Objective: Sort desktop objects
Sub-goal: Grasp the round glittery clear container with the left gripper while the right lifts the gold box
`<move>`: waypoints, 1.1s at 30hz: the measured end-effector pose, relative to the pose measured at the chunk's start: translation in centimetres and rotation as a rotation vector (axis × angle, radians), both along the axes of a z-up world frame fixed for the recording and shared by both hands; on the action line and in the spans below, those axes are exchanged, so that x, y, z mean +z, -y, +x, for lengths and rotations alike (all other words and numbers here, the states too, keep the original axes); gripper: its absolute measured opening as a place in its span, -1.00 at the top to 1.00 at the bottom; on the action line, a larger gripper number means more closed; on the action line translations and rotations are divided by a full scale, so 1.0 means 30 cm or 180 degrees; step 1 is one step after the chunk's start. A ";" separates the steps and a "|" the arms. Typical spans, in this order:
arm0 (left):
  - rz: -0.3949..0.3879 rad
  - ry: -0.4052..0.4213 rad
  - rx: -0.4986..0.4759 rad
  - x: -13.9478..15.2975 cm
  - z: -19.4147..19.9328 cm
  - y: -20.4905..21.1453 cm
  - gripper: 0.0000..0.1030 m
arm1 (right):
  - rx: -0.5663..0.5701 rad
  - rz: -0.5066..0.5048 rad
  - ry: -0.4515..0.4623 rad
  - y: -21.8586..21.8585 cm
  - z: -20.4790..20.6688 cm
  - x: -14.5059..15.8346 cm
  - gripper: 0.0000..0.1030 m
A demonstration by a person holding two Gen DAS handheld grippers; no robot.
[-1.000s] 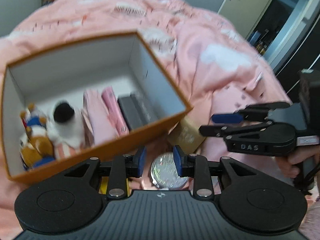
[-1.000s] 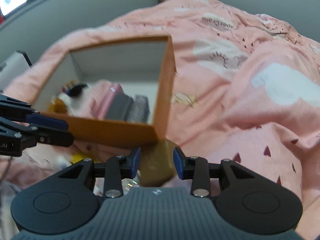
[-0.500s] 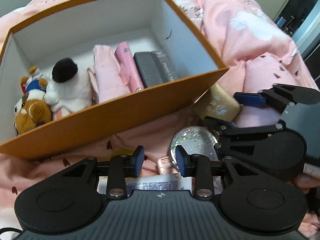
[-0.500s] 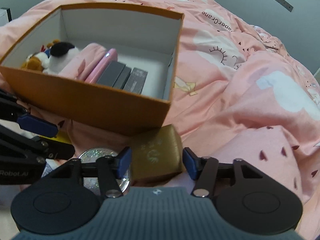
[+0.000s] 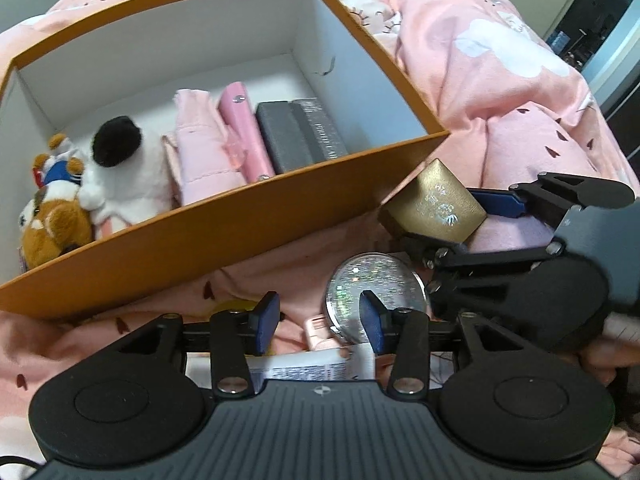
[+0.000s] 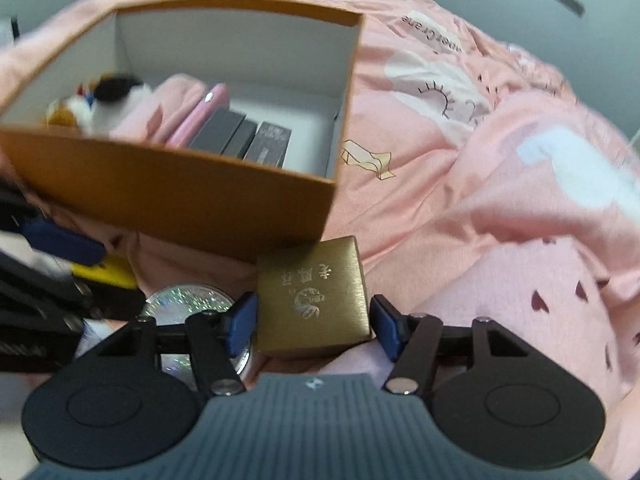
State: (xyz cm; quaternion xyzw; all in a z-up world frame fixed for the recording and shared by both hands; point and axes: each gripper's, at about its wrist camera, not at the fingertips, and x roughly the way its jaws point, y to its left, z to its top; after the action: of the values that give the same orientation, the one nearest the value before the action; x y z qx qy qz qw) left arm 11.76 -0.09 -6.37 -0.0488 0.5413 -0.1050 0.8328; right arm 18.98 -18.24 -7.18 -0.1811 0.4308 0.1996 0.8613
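Right tongs straddle gold box (engraving legible) — left view glare-washed

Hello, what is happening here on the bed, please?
A person is sorting small items into an orange box on a pink blanket. The right hand-held gripper is open around a gold box, fingers on either side but not yet closed. The left hand-held gripper is open above a glittery round case. Plush toys already lie in the orange box.

Upside-down letters "erCrane" are printed on the pink bedspread; embossed characters on the gold box cannot be read.
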 end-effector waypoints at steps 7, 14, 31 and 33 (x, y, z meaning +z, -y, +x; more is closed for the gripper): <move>-0.0221 -0.0175 -0.0034 -0.063 0.036 0.017 -0.14 | -0.0171 0.0610 -0.0367 0.128 0.050 0.030 -0.22; -0.0492 -0.0264 0.0014 -0.117 0.080 0.011 -0.43 | -0.0208 0.0787 -0.0466 0.169 0.061 0.034 -0.21; -0.0873 -0.0095 -0.0192 -0.087 0.044 0.012 0.53 | -0.0162 0.0775 -0.0556 0.171 0.062 0.051 -0.21; -0.0854 -0.0109 -0.0239 -0.093 0.042 0.024 0.53 | -0.0173 0.0813 -0.0588 0.178 0.067 0.054 -0.22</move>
State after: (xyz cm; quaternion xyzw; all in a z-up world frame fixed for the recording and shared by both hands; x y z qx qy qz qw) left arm 13.04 -0.81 -9.17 -0.1413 0.5380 -0.2067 0.8049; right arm 20.99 -23.58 -5.55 -0.0393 0.4841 0.2452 0.8391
